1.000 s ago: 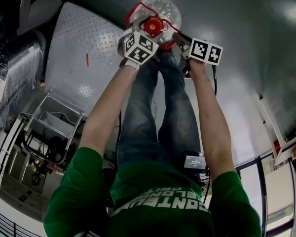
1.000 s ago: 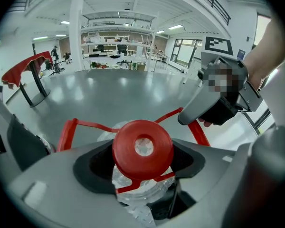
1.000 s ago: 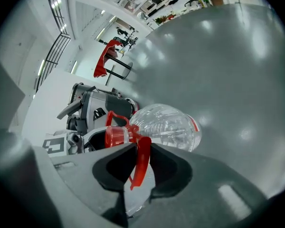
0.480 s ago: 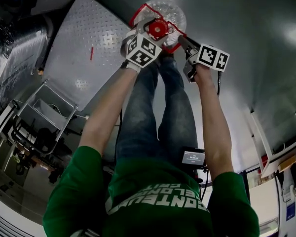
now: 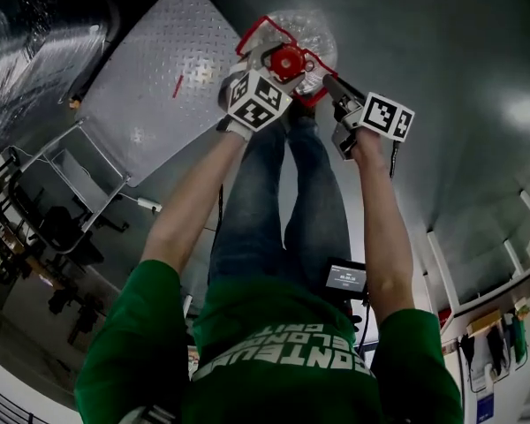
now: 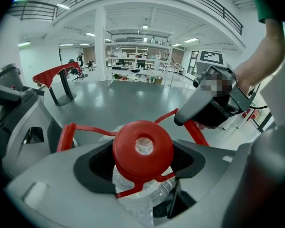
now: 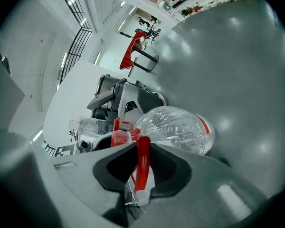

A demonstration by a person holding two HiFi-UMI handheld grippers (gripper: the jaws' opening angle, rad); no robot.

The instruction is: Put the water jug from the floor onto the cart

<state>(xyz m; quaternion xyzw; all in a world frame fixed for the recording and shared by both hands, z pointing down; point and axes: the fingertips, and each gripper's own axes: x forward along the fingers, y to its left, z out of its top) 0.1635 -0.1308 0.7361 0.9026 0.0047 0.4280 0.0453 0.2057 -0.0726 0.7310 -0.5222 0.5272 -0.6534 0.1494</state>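
A clear water jug [image 5: 307, 32] with a red cap [image 5: 287, 61] and a red carrying handle [image 5: 258, 26] hangs in the air over the grey floor, beyond the person's feet. My left gripper [image 5: 276, 64] is shut on the jug's neck [image 6: 138, 190] just under the cap [image 6: 142, 145]. My right gripper [image 5: 329, 83] is shut on the red handle [image 7: 142, 161], which runs upright between its pads. In the right gripper view the jug's body [image 7: 176, 127] lies tilted past the jaws. The cart's diamond-plate deck [image 5: 150, 73] is to the left of the jug.
The cart's tubular push handle [image 5: 66, 193] sticks out at the left. A foil-wrapped bulk [image 5: 35, 34] lies at the upper left. White shelving [image 5: 481, 312] stands at the lower right. The person's legs [image 5: 287, 201] are directly below the grippers.
Both grippers have risen together with the jug still held. In the head view the cart deck and its handle have slid to the upper left.
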